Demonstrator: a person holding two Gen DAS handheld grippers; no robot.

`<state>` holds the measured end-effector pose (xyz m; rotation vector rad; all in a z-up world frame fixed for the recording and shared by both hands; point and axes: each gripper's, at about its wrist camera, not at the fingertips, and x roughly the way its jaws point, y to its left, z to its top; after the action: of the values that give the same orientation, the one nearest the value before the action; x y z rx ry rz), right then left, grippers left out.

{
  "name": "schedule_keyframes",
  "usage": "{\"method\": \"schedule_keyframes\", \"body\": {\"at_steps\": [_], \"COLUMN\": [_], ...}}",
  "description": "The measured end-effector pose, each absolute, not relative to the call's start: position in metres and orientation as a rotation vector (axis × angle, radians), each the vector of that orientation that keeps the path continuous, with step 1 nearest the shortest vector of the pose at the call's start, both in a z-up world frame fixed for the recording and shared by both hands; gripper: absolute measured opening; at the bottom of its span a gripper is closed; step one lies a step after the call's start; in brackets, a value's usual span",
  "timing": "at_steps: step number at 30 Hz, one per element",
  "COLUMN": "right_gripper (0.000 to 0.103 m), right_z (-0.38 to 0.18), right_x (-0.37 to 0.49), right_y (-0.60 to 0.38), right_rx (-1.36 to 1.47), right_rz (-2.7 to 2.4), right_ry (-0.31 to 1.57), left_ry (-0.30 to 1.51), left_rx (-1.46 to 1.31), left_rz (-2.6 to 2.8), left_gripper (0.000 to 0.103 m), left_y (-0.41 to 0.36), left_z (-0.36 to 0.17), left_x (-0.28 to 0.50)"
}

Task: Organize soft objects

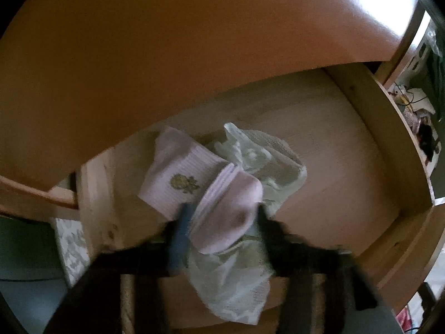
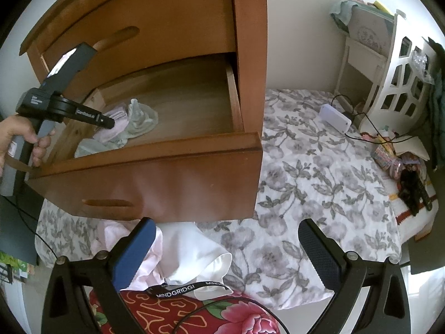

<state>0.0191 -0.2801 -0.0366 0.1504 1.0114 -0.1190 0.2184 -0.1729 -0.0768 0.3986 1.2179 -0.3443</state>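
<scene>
A wooden drawer [image 1: 389,139] stands pulled out. Inside lie a pink sock with a pineapple motif [image 1: 178,172], a second pink sock [image 1: 230,217] and a pale green lace cloth [image 1: 264,153]. My left gripper [image 1: 222,214] points down into the drawer and is open. The second sock lies between its blue pad [image 1: 180,233] and black finger [image 1: 264,222]. From the right wrist view a hand [image 2: 22,136] holds the left gripper [image 2: 108,122] over the socks [image 2: 116,128]. My right gripper [image 2: 226,225] is open and empty in front of the drawer front [image 2: 167,183].
The chest sits on a bed with a grey floral sheet [image 2: 319,167]. A white cloth [image 2: 192,247], a pink cloth [image 2: 116,233] and a red floral cushion [image 2: 194,314] lie below the right gripper. A white device with a cable [image 2: 335,117] and clutter [image 2: 403,167] sit at right.
</scene>
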Motion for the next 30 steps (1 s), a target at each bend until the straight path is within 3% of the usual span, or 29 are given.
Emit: {"method": "schedule_keyframes", "body": {"at_steps": [11, 19, 30], "right_gripper": [0.103, 0.103, 0.103], "right_z": [-0.043, -0.043, -0.044], "right_x": [0.022, 0.022, 0.024], "right_y": [-0.279, -0.279, -0.275], "right_rx": [0.151, 0.149, 0.142], "right_rz": [-0.114, -0.119, -0.108], "right_ry": [1.028, 1.035, 1.043], "left_ry": [1.321, 1.348, 1.367], "left_rx": [0.439, 0.395, 0.173], "left_rz": [-0.366, -0.393, -0.393], "left_gripper": [0.073, 0.073, 0.055], "left_y": [-0.172, -0.161, -0.108], "left_z": [-0.108, -0.121, -0.122], "left_x": [0.236, 0.258, 0.283]}}
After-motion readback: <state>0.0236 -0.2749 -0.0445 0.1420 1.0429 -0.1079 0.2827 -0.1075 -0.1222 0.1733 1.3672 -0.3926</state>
